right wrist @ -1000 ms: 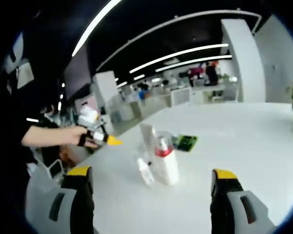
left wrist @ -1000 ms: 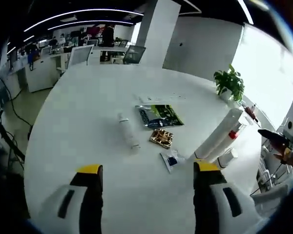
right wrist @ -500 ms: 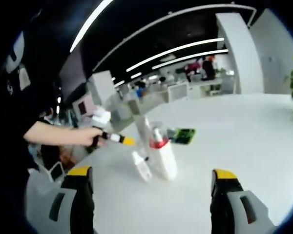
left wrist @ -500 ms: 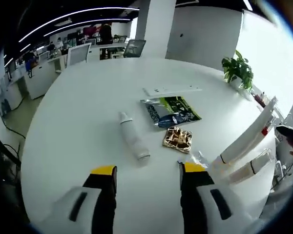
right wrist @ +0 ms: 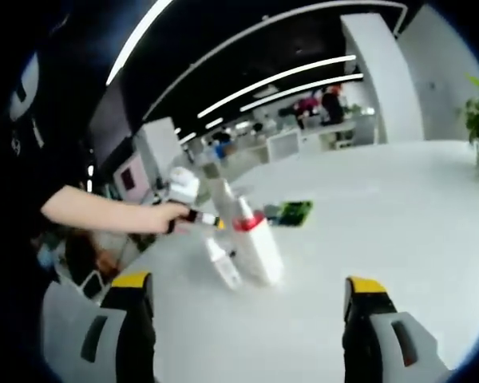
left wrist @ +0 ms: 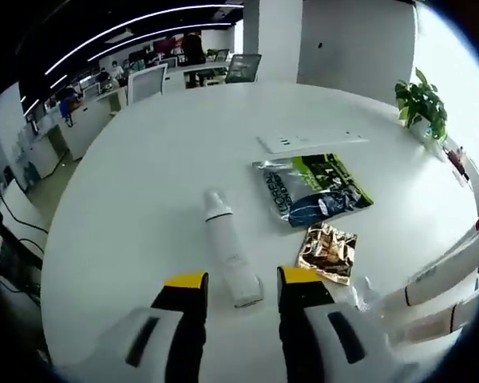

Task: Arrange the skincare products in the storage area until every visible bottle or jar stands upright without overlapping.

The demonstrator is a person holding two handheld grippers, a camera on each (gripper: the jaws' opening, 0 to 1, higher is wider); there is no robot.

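Long ceiling light strips [right wrist: 247, 88] give bright, even light, and the white worktop [left wrist: 144, 183] reflects it with only soft, weak shadows. In the left gripper view the right edge is washed out by glare. Both views bend strongly at the edges. The right gripper view is slightly blurred.

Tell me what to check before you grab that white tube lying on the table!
1. White tube lying flat, needs standing up: not ok.
2. Left gripper lined up around the tube's near end: ok.
3. Left gripper touching the tube: cannot tell.
4. Snack packet apart from the tube: ok.
5. Right gripper open and holding nothing: ok.
6. Red-capped bottle standing upright: ok.
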